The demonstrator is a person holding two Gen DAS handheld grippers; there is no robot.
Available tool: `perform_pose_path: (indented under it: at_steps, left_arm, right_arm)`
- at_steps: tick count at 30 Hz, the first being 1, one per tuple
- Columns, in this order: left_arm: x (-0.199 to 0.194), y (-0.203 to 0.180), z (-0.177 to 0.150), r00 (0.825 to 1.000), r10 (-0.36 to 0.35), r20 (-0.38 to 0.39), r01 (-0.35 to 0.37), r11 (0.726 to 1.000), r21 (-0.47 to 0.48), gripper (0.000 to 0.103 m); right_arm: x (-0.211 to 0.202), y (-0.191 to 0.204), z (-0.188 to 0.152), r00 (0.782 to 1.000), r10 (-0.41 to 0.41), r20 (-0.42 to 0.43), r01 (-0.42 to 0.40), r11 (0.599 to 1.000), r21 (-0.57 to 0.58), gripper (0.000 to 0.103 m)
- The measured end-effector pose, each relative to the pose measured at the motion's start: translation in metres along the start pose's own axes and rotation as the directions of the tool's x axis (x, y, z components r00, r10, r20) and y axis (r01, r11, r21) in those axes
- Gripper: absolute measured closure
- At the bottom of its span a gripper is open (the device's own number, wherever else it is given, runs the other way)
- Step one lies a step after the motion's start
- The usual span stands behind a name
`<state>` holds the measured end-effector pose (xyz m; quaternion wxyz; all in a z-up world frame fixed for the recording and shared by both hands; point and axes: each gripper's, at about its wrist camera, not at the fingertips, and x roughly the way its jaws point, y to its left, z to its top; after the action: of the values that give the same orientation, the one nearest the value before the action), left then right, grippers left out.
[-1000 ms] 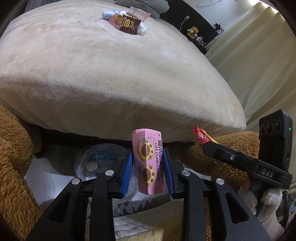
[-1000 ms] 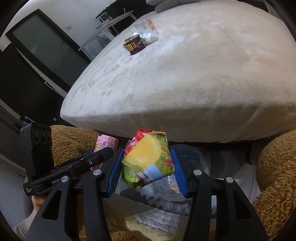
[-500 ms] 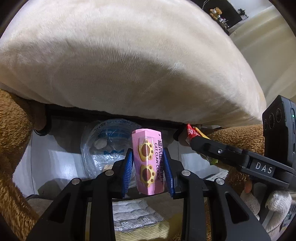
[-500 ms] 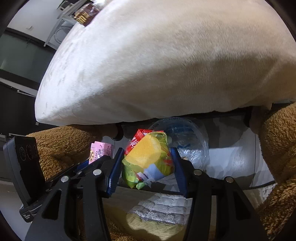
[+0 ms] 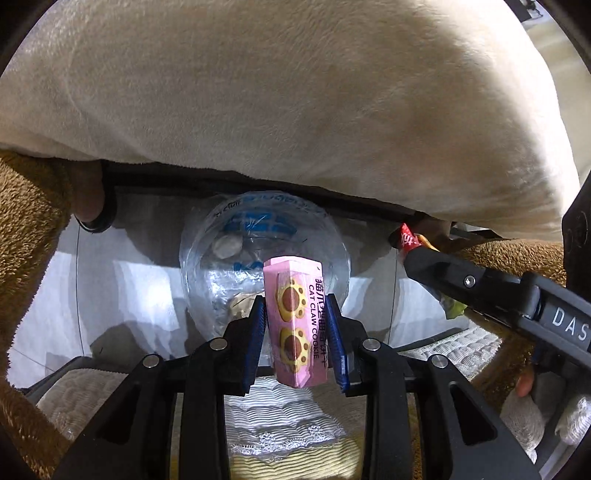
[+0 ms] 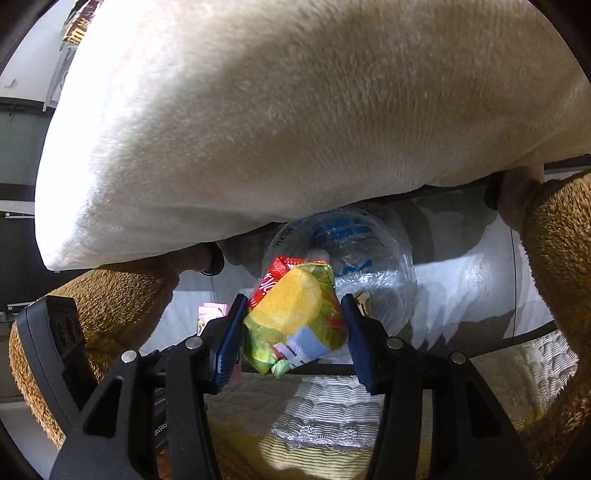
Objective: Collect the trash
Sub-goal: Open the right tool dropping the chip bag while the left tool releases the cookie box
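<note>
The left claw [image 5: 295,334] is clamped on a pink cat claw cookie packet [image 5: 295,325], held upright between the blue pads, and the right claw [image 6: 291,328] grips a crumpled yellow-green chip bag [image 6: 293,321]. Both hang over a clear plastic-lined bin [image 5: 264,254] that stands on the pale floor [image 5: 129,280] just under the edge of a bed covered by a cream plush blanket [image 5: 295,103]. The likeliest slip, as I judge it, is a miss at release: the bin mouth is partly tucked under the blanket's overhang, and the packet sits toward the near rim, so letting go here could drop it outside onto the floor. The two claws are also close together over one narrow opening, and a bump between them might knock the chip bag askew; being crumpled and light, it could catch on a pad instead of falling clean. The thin liner may fold inward and shrink the mouth. At the top left of the right wrist view more wrappers [image 6: 79,26] lie on the blanket, though they are too cut off to identify for certain. Brown fuzzy sleeves [image 6: 557,258] frame both views, and a quilted cloth [image 6: 332,413] lies below the claws.
</note>
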<state>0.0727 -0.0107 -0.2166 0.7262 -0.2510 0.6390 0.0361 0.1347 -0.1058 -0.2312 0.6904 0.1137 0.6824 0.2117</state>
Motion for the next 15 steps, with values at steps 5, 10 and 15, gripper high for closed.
perform_pose_path:
  at_steps: [5, 10, 15]
  left_arm:
    - [-0.002, -0.001, 0.001, 1.0, 0.006, -0.023, -0.006, 1.0, 0.003, 0.07]
    - [-0.009, 0.002, 0.002, 1.0, 0.013, -0.002, -0.013, 1.0, -0.019, 0.046]
    - [-0.016, -0.002, -0.001, 1.0, 0.018, 0.025, -0.018, 1.0, 0.002, 0.046]
  right_arm:
    - [-0.005, 0.002, 0.001, 1.0, 0.023, 0.014, -0.024, 1.0, 0.012, 0.042]
    - [-0.01, -0.004, 0.001, 0.999, 0.027, 0.026, -0.028, 0.999, 0.04, 0.034]
    - [-0.017, -0.002, -0.002, 0.999, 0.035, 0.04, -0.036, 0.999, 0.016, 0.034]
